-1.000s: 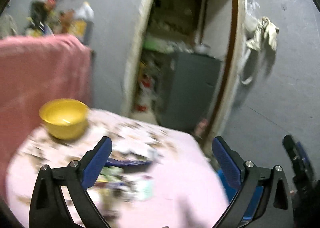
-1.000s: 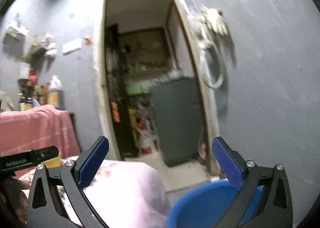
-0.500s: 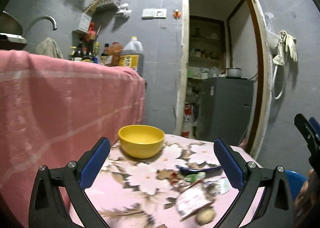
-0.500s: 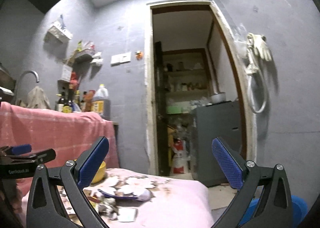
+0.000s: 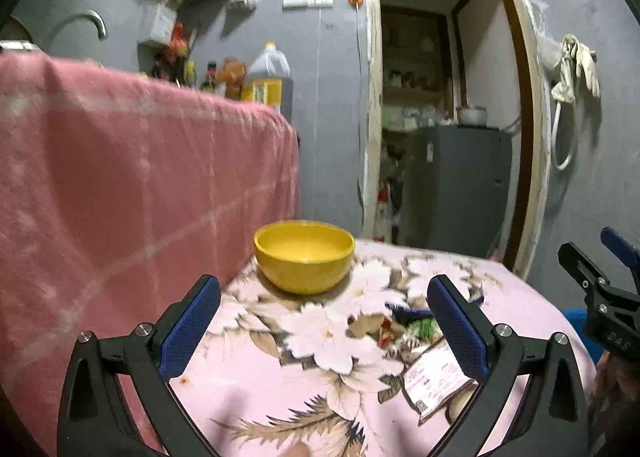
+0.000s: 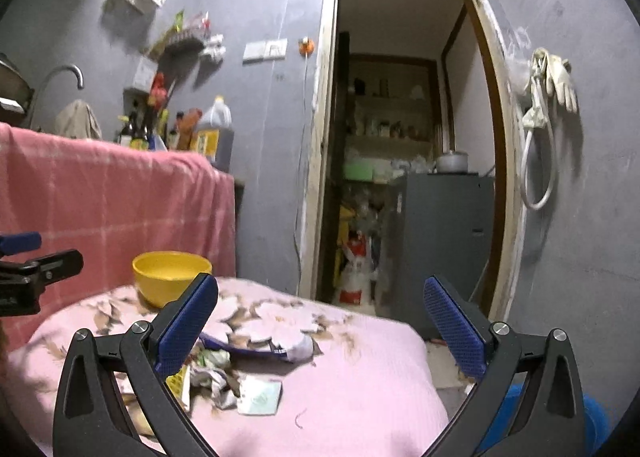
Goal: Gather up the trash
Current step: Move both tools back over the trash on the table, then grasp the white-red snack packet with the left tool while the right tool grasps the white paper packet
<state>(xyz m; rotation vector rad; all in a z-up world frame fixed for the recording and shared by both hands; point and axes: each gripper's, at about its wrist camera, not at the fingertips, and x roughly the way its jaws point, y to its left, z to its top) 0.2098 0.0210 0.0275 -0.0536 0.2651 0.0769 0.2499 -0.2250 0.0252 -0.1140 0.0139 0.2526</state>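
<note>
Scraps of trash lie on a round table with a pink flowered cloth (image 6: 340, 397): a crumpled wrapper pile (image 6: 218, 377), a pale flat packet (image 6: 260, 397) and a dark blue wrapper (image 6: 256, 349). In the left wrist view the wrappers (image 5: 412, 317) and a pink printed card (image 5: 436, 377) lie on the same cloth (image 5: 280, 385). My left gripper (image 5: 324, 321) is open and empty above the table, short of the trash. My right gripper (image 6: 320, 321) is open and empty above the table's near side. A blue bin (image 6: 588, 421) sits low at right.
A yellow bowl (image 5: 304, 257) stands at the table's far side. A pink cloth-covered counter (image 5: 120, 177) rises at left, with bottles (image 6: 212, 133) on it. An open doorway (image 6: 400, 137) and a grey cabinet (image 6: 444, 241) lie behind.
Both views have steadied from blur and swung onto the table. The left gripper has come closer to the bowl and the trash. Both grippers stay open.
</note>
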